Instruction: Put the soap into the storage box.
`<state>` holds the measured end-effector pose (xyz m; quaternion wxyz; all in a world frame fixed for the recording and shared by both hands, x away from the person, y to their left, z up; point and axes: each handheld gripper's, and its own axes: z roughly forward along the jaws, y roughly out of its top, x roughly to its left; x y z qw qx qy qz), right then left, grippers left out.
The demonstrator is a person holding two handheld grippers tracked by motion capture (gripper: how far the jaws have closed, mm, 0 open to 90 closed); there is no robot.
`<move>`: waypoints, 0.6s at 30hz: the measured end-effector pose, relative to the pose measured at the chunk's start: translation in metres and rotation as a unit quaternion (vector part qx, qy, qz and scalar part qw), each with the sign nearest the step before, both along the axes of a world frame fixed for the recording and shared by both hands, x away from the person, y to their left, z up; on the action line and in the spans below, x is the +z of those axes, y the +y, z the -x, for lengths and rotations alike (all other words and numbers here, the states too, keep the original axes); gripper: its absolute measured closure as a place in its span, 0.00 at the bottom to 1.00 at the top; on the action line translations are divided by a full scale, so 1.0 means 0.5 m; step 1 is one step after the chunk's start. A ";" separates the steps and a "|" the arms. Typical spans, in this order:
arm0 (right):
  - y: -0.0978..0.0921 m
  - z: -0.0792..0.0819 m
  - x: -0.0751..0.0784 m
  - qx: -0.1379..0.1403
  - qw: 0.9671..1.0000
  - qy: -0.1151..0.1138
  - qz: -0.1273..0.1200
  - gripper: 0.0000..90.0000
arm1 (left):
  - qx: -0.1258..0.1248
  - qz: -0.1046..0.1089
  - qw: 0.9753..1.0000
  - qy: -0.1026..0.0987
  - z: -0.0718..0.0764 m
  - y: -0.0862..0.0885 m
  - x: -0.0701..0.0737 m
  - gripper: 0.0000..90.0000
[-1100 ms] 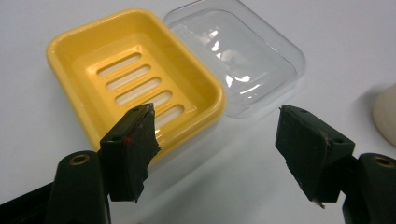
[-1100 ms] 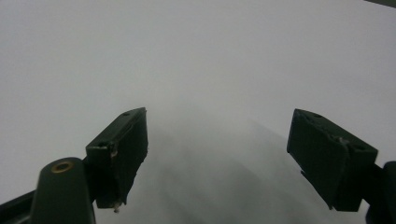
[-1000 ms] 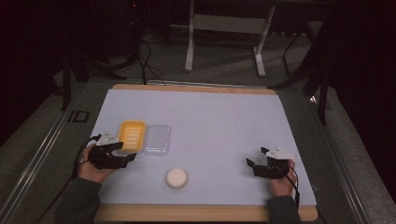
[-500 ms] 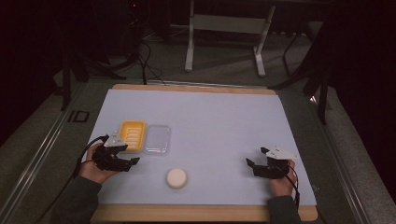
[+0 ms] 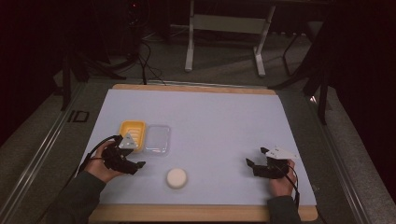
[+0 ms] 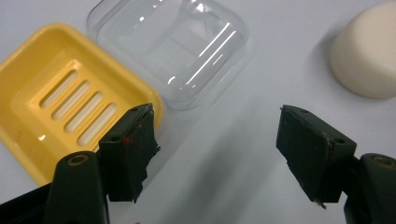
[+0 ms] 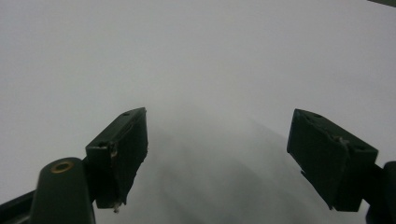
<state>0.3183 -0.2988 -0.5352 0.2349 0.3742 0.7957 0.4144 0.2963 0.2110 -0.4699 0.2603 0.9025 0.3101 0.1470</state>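
Observation:
A yellow slotted soap dish [image 5: 131, 132] [image 6: 65, 100] lies at the left of the white mat, with a clear plastic lid [image 5: 157, 139] [image 6: 173, 49] touching its right side. A round cream soap bar [image 5: 177, 178] [image 6: 369, 56] sits nearer the front edge. My left gripper [image 5: 133, 164] [image 6: 217, 154] hovers just in front of the dish, open, nothing between its jaws, pointing toward the soap. My right gripper [image 5: 254, 165] [image 7: 217, 158] rests at the front right over bare mat, open and empty.
The mat [image 5: 219, 126] covers a wooden board [image 5: 196, 213]. Dark floor, cables and a white metal stand [image 5: 224, 23] lie beyond the table's far edge.
My left gripper has slid back toward the front and turned rightward, off the yellow dish. The right gripper has stayed still.

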 end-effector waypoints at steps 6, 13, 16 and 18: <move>0.001 0.000 0.000 0.001 1.000 0.001 0.002 0.22 | -0.023 -0.011 1.000 0.008 0.000 -0.016 0.005 0.32; 0.000 -0.001 0.000 0.001 1.000 0.001 0.002 0.22 | -0.056 -0.025 0.998 0.016 0.001 -0.042 0.014 0.32; 0.001 0.000 0.000 0.001 1.000 0.001 0.003 0.22 | -0.074 -0.044 0.996 0.021 0.000 -0.057 0.015 0.32; 0.000 -0.001 0.000 0.001 1.000 0.001 0.002 0.22 | -0.083 -0.048 0.995 0.022 0.000 -0.067 0.016 0.32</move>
